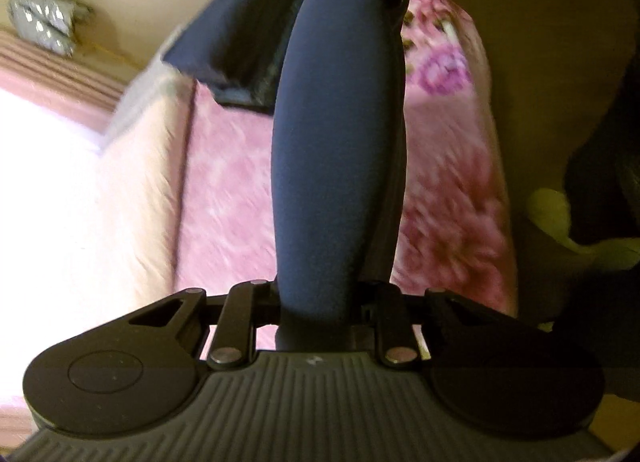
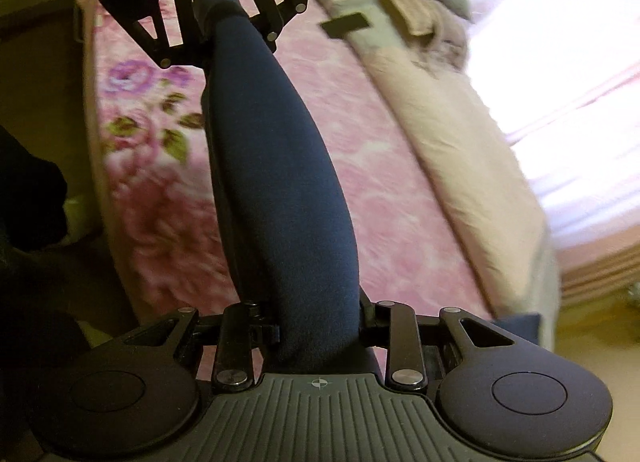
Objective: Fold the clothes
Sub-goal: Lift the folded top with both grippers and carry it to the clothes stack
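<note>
Both wrist views show a navy garment [image 1: 336, 150] stretched taut between the two tools, above a bed covered by a pink floral blanket [image 1: 228, 198]. The left tool [image 1: 320, 314] is clamped on one end of the cloth, which bunches where it enters between its fingers. The right tool [image 2: 320, 326] is likewise closed on the opposite end. Each camera sees the other tool at the far end of the span: the right tool at the top of the left view, the left tool at the top of the right view.

The garment hangs clear of the blanket as a narrow, rounded band; whether it is already doubled along its length cannot be told. A dark folded stack [image 1: 236, 50] lies further up the bed, beside a pale cream quilt [image 1: 136, 166]. A small dark rectangular object [image 2: 345, 25] rests near the quilt's edge.

Step in hand, as judged: the garment is lifted and tensioned between the two grips, preparatory to a fold or to laying down. The next move probably calls for lowering the band evenly onto the blanket, or bringing the two ends together, while keeping both grips firm so that the cloth neither sags nor twists.
</note>
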### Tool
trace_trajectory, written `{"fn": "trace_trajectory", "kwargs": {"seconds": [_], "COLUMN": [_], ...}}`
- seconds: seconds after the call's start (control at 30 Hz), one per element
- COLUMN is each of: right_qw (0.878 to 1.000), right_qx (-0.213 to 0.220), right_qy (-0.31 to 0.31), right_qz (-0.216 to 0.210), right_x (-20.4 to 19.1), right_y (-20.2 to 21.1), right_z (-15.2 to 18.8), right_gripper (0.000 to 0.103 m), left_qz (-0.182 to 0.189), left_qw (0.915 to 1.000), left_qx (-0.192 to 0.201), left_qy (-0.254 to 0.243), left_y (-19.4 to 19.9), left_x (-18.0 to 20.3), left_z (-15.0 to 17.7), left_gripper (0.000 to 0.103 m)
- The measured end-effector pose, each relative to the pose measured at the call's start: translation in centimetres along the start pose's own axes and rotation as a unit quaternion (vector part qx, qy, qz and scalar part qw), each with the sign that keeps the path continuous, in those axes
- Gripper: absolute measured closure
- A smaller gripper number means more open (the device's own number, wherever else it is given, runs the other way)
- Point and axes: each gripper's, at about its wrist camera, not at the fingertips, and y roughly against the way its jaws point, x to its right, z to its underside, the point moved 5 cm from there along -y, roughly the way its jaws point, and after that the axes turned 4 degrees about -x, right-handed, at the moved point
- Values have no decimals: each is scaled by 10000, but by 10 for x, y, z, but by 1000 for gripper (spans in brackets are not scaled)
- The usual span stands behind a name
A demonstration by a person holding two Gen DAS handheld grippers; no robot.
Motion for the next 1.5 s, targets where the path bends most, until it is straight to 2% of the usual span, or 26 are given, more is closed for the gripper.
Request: {"fn": "trace_trajectory", "kwargs": {"seconds": [0.17, 0.3, 0.47, 0.63, 0.77, 0.9, 1.03, 1.1, 1.2, 1.3, 1.33, 1.4, 1.5], "right_qw": [9993, 9967, 9874, 9729, 9626, 9606, 9653, 9669, 9662, 9627, 9624, 9638, 9755], "right_qx": [-77, -265, -618, -922, -1020, -1010, -845, -740, -525, -282, -239, -232, -446], "right_qy": [-118, -330, -711, -965, -1079, -1015, -811, -681, -566, -505, -491, -433, -347], "right_qz": [350, 699, 1269, 1891, 2267, 2384, 2335, 2344, 2459, 2643, 2659, 2621, 2127], "right_x": [43, 79, 127, 180, 222, 265, 320, 347, 384, 406, 406, 395, 355], "right_y": [17, 26, 39, 53, 54, 41, 11, -11, -39, -65, -77, -107, -160], "right_z": [32, 48, 66, 93, 122, 160, 204, 225, 249, 272, 280, 298, 324], "right_gripper": [73, 73, 73, 73, 73, 73, 73, 73, 73, 73, 73, 73, 73], "left_qz": [-199, -412, -819, -1208, -1490, -1561, -1652, -1784, -2178, -2350, -2335, -2077, -1373], "left_qw": [9992, 9951, 9825, 9665, 9580, 9582, 9631, 9635, 9602, 9596, 9603, 9671, 9803], "left_qx": [271, 673, 1292, 1779, 1960, 1931, 1661, 1514, 1335, 1224, 1198, 1081, 743], "left_qy": [-226, -590, -1059, -1402, -1472, -1420, -1324, -1301, -1124, -950, -950, -999, -1214], "left_y": [-3, 3, -6, -14, -33, -64, -108, -131, -159, -191, -205, -246, -301], "left_x": [-33, -57, -100, -145, -174, -199, -226, -241, -261, -259, -251, -222, -171], "left_z": [-45, -62, -89, -146, -194, -241, -293, -316, -343, -357, -358, -356, -346], "left_gripper": [83, 83, 82, 82, 82, 82, 82, 82, 82, 82, 81, 80, 78]}}
